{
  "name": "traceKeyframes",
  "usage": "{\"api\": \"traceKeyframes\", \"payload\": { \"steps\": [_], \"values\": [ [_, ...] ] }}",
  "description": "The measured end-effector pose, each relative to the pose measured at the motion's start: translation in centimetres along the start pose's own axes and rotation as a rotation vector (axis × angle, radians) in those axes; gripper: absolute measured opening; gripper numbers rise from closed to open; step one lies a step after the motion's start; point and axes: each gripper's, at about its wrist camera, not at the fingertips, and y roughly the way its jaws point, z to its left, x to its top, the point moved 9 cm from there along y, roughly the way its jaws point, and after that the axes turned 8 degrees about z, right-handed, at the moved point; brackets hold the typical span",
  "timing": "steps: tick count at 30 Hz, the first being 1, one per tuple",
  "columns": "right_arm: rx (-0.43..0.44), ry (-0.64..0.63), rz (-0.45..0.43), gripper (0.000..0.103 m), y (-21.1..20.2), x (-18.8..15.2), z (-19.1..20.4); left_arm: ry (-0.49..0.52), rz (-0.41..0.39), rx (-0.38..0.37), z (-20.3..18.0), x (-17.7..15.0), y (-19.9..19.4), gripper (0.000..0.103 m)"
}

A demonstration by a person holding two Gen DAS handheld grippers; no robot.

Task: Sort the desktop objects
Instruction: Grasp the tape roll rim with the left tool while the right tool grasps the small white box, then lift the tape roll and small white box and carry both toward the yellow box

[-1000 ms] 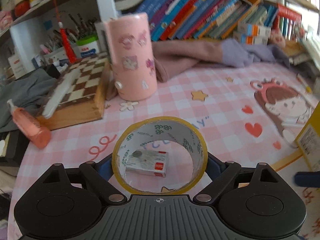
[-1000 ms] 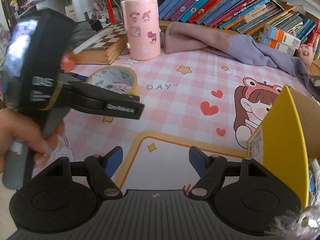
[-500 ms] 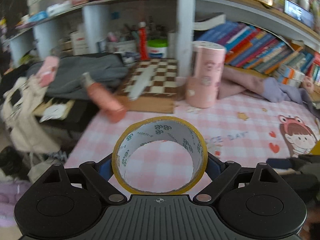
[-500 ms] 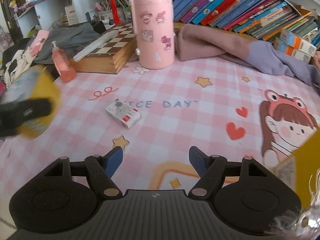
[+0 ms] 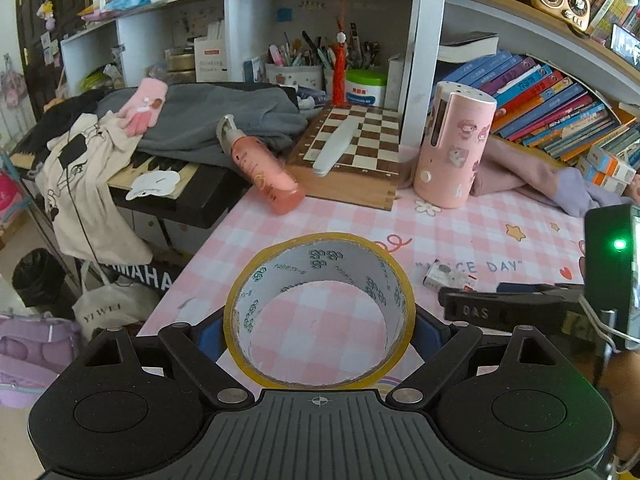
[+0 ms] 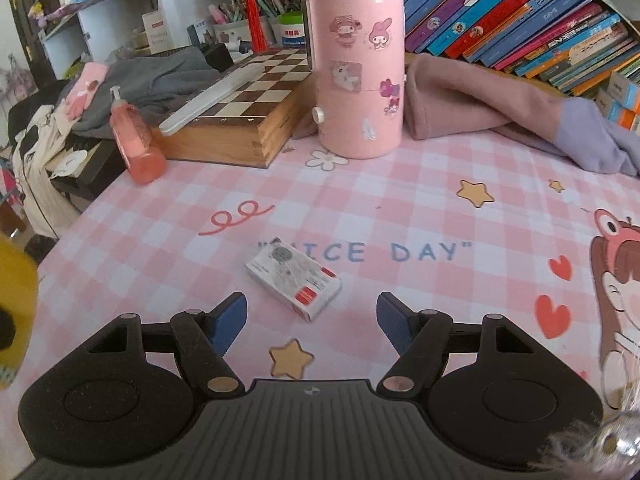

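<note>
The left gripper (image 5: 319, 332) pinches a roll of yellow tape (image 5: 319, 308) between its blue pads, the ring held up above the near left part of the desk. The right gripper (image 6: 312, 318) hangs with its jaws spread and nothing between them; they have just closed a little. Just beyond its fingertips a small white box with red marks (image 6: 294, 282) lies flat on the pink checked desk mat (image 6: 400, 200), beside the printed words "NICE DAY". Farther back a pink pump bottle (image 6: 134, 142) leans at the mat's left edge, next to a wooden chessboard box (image 6: 240, 120) with a pale flat strip lying across it. A tall pink sticker-covered cylinder (image 6: 358, 68) stands upright right of the board, and a folded pink-and-lilac cloth (image 6: 500, 116) lies beyond. Behind these, a leaning row of books (image 6: 520, 12) fills the shelf, and pen pots, possibly with brushes, crowd the left cubby (image 5: 308, 64).
</note>
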Motion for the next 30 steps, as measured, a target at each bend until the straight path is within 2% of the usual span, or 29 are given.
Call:
{"api": "traceKeyframes", "payload": {
  "steps": [14, 17, 18, 22, 30],
  "values": [
    [-0.029, -0.062, -0.010, 0.067, 2.4, 1.2, 0.8, -0.006, 0.012, -0.008, -0.2, -0.2, 0.3, 0.091],
    [-0.049, -0.090, -0.013, 0.055, 2.5, 1.4, 0.9, -0.003, 0.009, -0.013, -0.3, -0.1, 0.2, 0.091],
    [-0.056, -0.106, -0.017, 0.046, 2.5, 1.4, 1.1, -0.002, 0.008, -0.014, -0.4, -0.1, 0.1, 0.091],
    [-0.038, -0.137, -0.015, 0.028, 2.4, 1.4, 1.4, -0.003, 0.003, -0.016, -0.4, 0.0, -0.1, 0.091],
    [-0.011, -0.126, -0.027, 0.027, 0.6, 1.1, 1.5, -0.001, -0.013, -0.029, -0.5, -0.2, -0.9, 0.091]
  ]
}}
